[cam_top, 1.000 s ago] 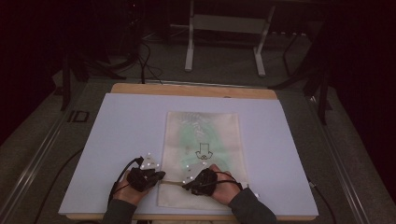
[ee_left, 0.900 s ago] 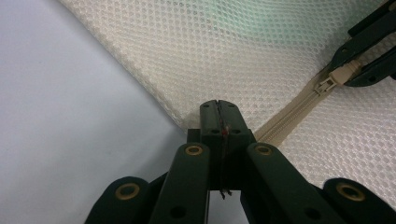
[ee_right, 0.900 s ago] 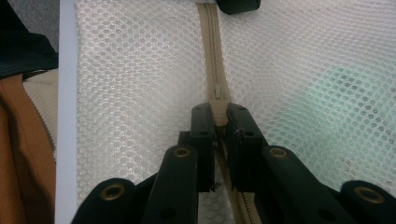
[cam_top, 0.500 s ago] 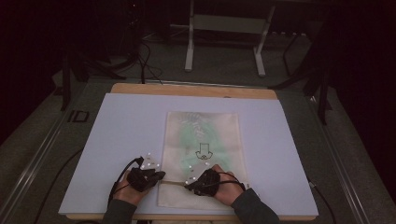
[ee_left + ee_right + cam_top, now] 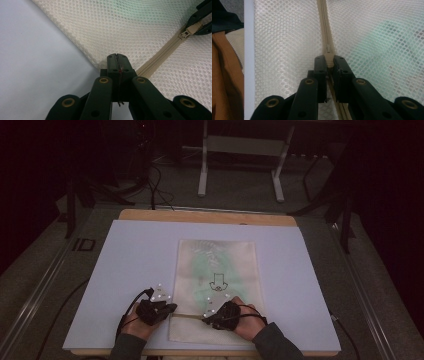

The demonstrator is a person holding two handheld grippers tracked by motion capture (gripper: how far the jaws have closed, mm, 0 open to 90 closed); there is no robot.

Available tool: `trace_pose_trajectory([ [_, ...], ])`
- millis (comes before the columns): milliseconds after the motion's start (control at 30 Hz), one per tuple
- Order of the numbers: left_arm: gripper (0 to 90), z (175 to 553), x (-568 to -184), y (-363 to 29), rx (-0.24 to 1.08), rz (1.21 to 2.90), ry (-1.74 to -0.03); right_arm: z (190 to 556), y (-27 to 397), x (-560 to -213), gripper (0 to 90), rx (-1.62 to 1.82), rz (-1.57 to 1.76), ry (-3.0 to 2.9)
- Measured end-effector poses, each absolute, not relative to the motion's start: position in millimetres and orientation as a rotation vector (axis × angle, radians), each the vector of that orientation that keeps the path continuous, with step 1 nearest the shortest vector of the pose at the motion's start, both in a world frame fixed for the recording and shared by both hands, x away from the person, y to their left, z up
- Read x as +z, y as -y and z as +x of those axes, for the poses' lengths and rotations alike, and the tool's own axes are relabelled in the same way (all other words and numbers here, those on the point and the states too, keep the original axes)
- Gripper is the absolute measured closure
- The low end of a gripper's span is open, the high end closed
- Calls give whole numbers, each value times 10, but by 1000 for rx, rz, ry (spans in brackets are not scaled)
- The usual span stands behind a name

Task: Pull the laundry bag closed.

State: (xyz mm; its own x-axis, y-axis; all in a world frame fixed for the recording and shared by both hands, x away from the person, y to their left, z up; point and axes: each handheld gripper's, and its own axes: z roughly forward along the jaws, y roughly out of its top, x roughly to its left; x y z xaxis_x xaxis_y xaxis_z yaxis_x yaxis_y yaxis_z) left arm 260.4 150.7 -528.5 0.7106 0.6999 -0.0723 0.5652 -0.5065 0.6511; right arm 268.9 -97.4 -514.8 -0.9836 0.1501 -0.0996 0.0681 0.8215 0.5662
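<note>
My left gripper is clamped tight on the corner of the mesh laundry bag, right where the zipper tape ends, at lower centre of its own view. My right gripper is pinched on the beige zipper pull, mid-frame in its view. From above, the bag lies flat at the centre of the white board, both grippers at its near edge in the lower middle of the frame, the zipper line stretched between them. My worry is the pull: it is small and smooth, and if I drag at an angle to the tape it may slip out of the jaws. If my left hold gives, I judge the mesh would bunch and the slider jam.
</note>
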Motion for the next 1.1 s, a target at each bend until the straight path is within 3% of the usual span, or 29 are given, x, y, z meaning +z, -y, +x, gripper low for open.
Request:
trace_pose_trajectory([
  [1100,897,2599,-5285,-1502,263,2247,-963,2658,1151,-5160,827,861,187,-2863],
])
